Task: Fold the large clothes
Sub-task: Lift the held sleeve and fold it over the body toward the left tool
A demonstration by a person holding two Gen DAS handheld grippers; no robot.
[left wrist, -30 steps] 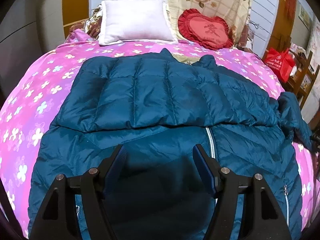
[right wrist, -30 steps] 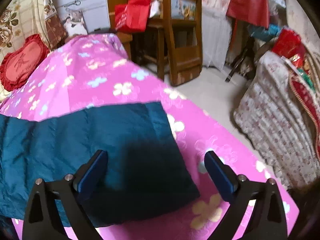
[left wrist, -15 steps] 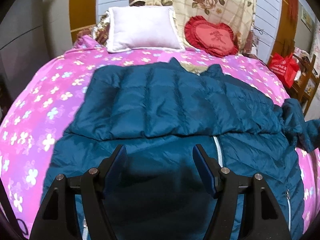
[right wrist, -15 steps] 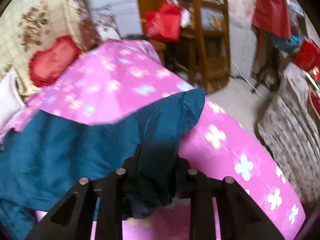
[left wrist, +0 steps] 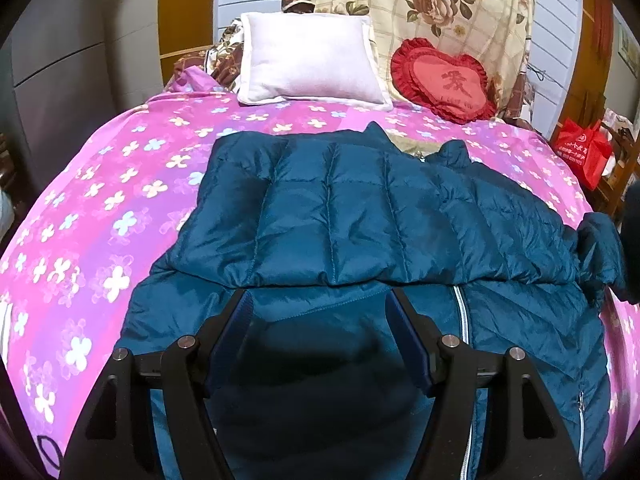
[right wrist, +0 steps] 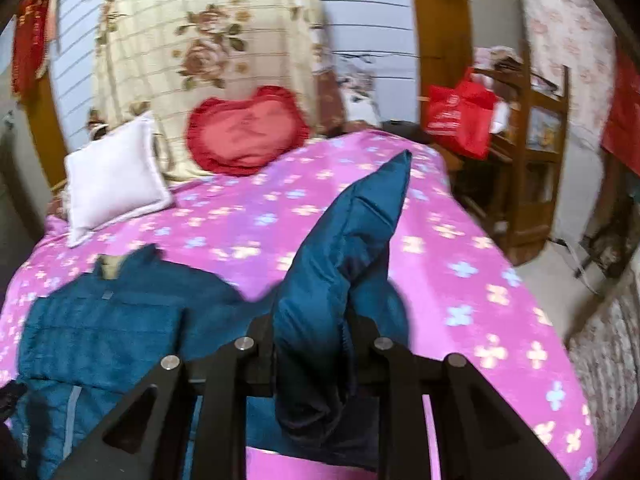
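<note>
Bed (left wrist: 120, 208) w/ pink flower cover, teal puffer jacket (left wrist: 328, 208) spread mid-bed, collar twd pillow-end edge, one sleeve already folded across. Right gripper (right wrist: 310, 344) jaws just clamped on other sleeve (right wrist: 352, 240); was flat by right edge, now lifted, so 2nd sleeve fold prob underway. Left gripper (left wrist: 318, 300) wide open, empty, over hem.

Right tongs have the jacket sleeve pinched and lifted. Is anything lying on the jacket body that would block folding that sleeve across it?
Nothing visible does. The right tongs grip the teal sleeve above the pink bedspread. The jacket body carries only its own folded-over sleeve. The white pillow and red heart cushion sit apart at the headboard.
</note>
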